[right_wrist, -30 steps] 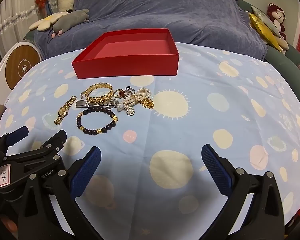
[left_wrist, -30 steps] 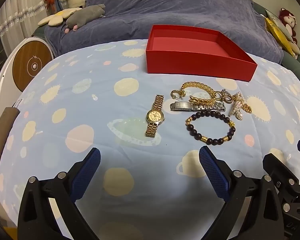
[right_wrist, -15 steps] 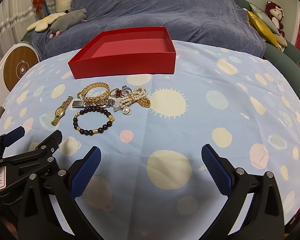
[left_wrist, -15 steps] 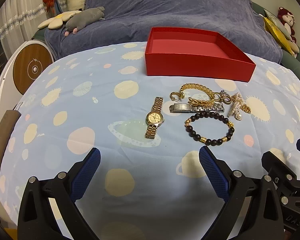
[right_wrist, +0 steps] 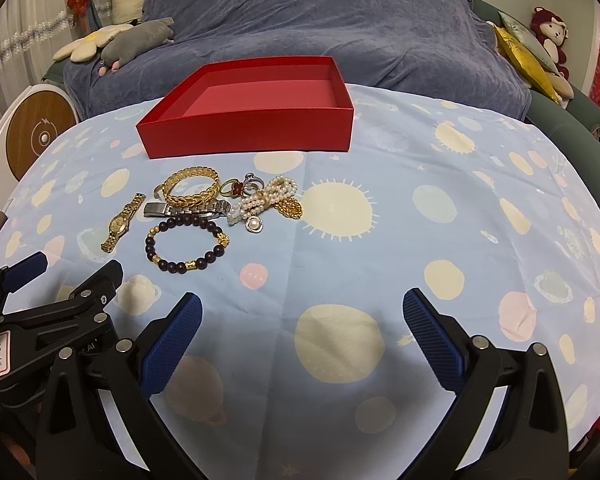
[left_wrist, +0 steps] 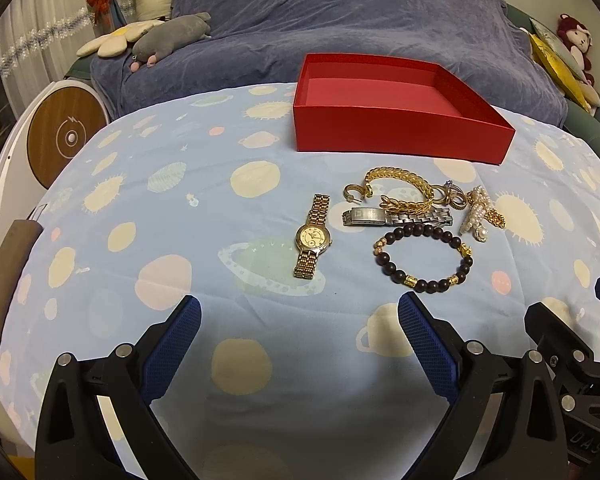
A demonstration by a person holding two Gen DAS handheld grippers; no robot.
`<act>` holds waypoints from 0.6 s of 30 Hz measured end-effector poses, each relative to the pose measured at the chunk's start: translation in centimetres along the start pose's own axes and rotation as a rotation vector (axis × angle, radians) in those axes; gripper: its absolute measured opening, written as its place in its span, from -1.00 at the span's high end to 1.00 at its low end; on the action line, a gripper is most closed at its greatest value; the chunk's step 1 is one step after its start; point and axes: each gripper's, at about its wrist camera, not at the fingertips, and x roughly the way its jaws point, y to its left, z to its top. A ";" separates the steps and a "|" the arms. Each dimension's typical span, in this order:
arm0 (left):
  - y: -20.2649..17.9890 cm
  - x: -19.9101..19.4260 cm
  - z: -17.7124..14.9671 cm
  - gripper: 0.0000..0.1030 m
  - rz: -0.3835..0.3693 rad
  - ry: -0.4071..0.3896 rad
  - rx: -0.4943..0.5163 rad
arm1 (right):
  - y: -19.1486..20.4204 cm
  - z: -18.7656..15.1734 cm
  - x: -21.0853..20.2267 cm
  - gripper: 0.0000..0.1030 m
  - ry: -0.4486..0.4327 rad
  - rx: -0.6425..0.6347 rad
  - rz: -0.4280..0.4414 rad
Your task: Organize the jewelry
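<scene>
An empty red box stands at the far side of the blue patterned cloth. In front of it lie a gold watch, a dark bead bracelet, a gold chain bracelet, a silver watch band, rings and a pearl piece. My left gripper is open and empty, short of the watch. My right gripper is open and empty, to the right of the jewelry.
A blue-covered sofa with plush toys lies behind the table. A round wooden disc stands at the left. A brown strap hangs at the table's left edge. Cushions and a red plush sit far right.
Both grippers have drifted slightly; the jewelry and box sit a little lower in the views. Nothing was touched or gripped.
</scene>
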 end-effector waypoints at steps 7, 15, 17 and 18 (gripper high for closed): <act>-0.1 -0.1 0.0 -0.87 0.003 -0.005 0.000 | 0.0 0.0 -0.1 -0.91 -0.003 -0.001 -0.001; -0.1 0.0 0.0 -0.87 0.003 -0.004 -0.005 | 0.0 0.0 -0.2 -0.91 -0.001 -0.003 0.000; -0.2 0.0 0.1 -0.87 0.004 -0.005 -0.004 | 0.0 0.0 -0.2 -0.91 -0.002 -0.003 -0.002; -0.3 -0.1 0.0 -0.87 0.004 -0.005 -0.003 | 0.0 0.0 -0.2 -0.91 -0.002 -0.002 -0.002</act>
